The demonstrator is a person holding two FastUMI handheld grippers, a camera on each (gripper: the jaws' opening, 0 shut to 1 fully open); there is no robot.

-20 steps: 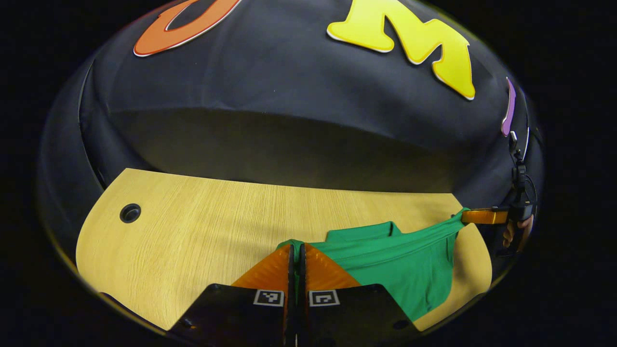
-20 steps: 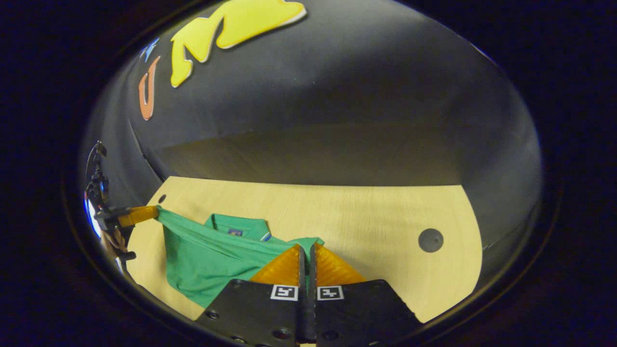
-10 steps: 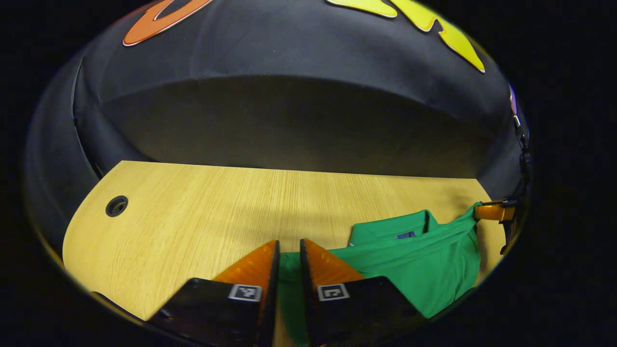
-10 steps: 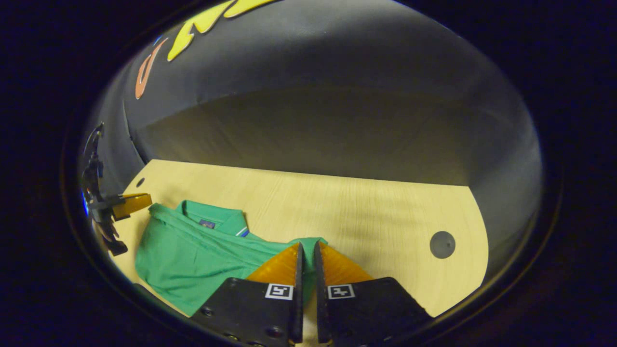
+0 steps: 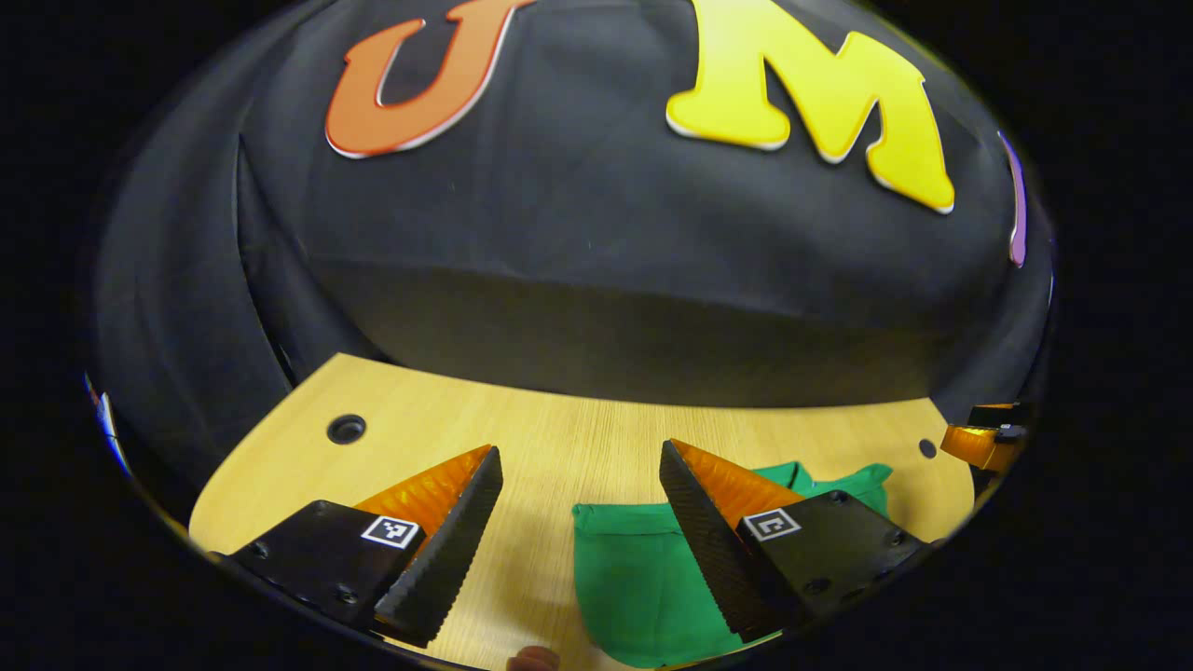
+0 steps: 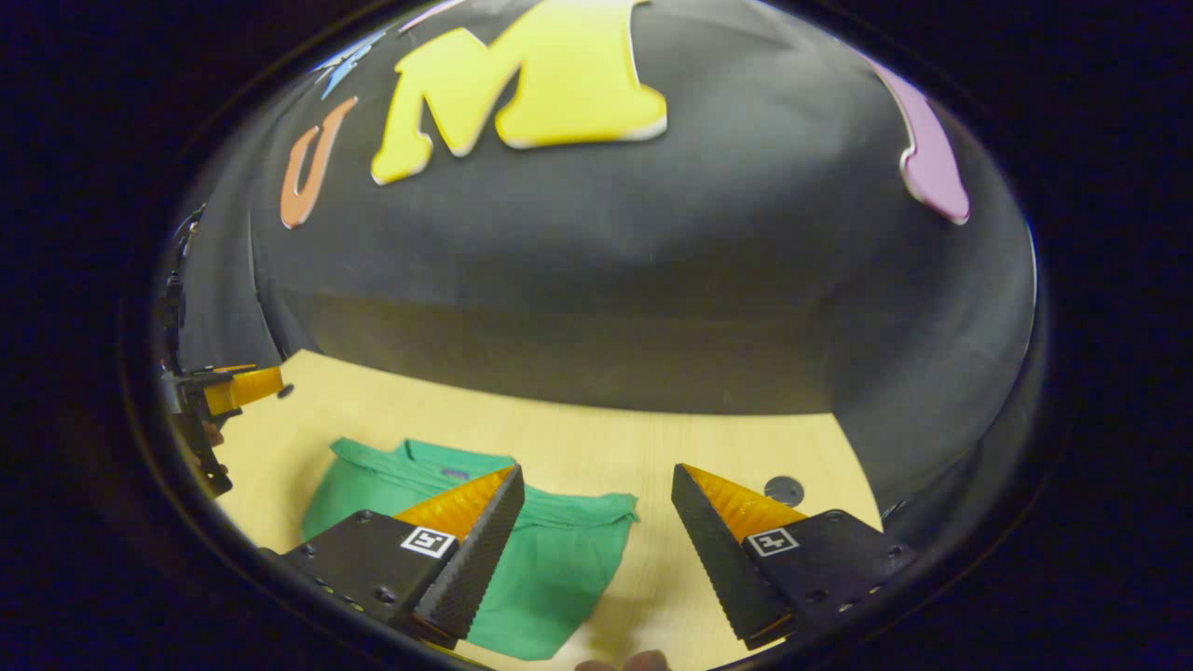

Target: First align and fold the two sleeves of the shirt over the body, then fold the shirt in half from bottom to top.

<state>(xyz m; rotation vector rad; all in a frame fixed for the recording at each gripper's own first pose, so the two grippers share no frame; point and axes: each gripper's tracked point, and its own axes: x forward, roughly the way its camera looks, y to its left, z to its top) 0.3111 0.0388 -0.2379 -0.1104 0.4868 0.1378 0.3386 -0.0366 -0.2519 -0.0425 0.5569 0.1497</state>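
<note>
No readable text, only square coded markers [image 5: 390, 531] on the tongs

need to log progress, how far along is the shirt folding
Looks essentially done: the green shirt lies folded in a compact bundle on the wooden table, collar at the far end. Nothing is in hand: the left hand-held gripper and the right hand-held gripper are open above it. No fold looks left.

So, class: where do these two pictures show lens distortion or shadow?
Left gripper view: the table edge bows with the fisheye, and shadow darkens the wall just above it. Right gripper view: same curving; the shirt is sharp and evenly lit.
</note>
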